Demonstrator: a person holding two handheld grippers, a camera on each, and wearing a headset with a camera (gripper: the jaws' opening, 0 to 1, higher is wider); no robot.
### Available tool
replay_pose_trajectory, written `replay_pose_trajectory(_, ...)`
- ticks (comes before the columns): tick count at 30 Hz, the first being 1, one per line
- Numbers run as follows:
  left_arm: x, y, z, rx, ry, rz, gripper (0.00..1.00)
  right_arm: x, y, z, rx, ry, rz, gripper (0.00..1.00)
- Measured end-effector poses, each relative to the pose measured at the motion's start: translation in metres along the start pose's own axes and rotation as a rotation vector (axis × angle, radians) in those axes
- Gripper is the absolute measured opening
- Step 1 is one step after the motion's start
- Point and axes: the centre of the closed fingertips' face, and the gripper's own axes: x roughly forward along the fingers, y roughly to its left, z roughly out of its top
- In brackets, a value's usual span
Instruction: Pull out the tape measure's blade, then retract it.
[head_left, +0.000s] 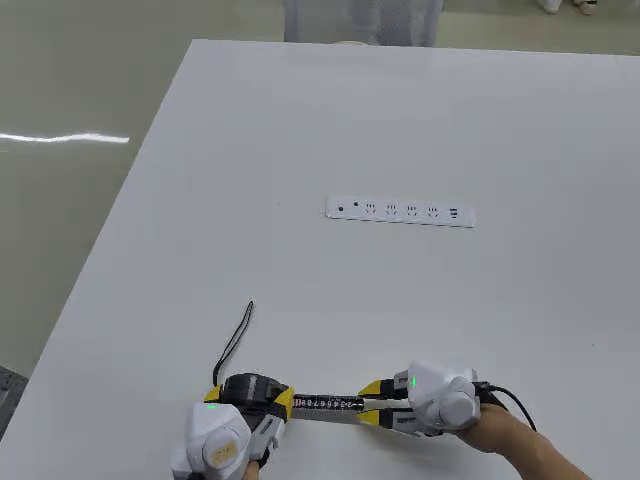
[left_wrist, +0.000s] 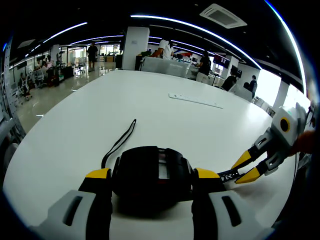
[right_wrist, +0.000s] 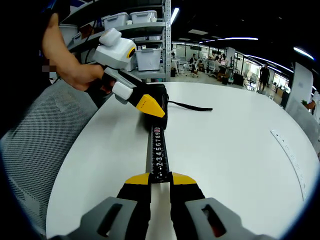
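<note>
Anchoring the black plastic tape measure (head_left: 252, 388), your left gripper (left_wrist: 152, 175) clamps it; your right gripper (right_wrist: 160, 178) pinches its numbered blade (right_wrist: 158, 150).

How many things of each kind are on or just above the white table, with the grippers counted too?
tape measure: 1
power strip: 1
grippers: 2, the left gripper and the right gripper
Total: 4

A white workbench (head_left: 300, 130), on which a white power strip (head_left: 400, 211) is laid, is surrounded by glossy pale floor (head_left: 70, 100), and ceiling light strips (left_wrist: 200, 31), an air vent (left_wrist: 222, 15), a white pillar (left_wrist: 133, 47), shelving (right_wrist: 167, 37) loaded with plastic bins (right_wrist: 148, 58) and a mesh chair (right_wrist: 45, 150) are seen beyond
</note>
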Motion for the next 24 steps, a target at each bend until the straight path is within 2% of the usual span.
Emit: replay_pose_trajectory(24, 0.000, 0.000, 0.000, -0.005, 0.003, -0.006, 0.61, 0.019, 0.001, 0.012, -0.004, -0.019, 0.005, 0.12)
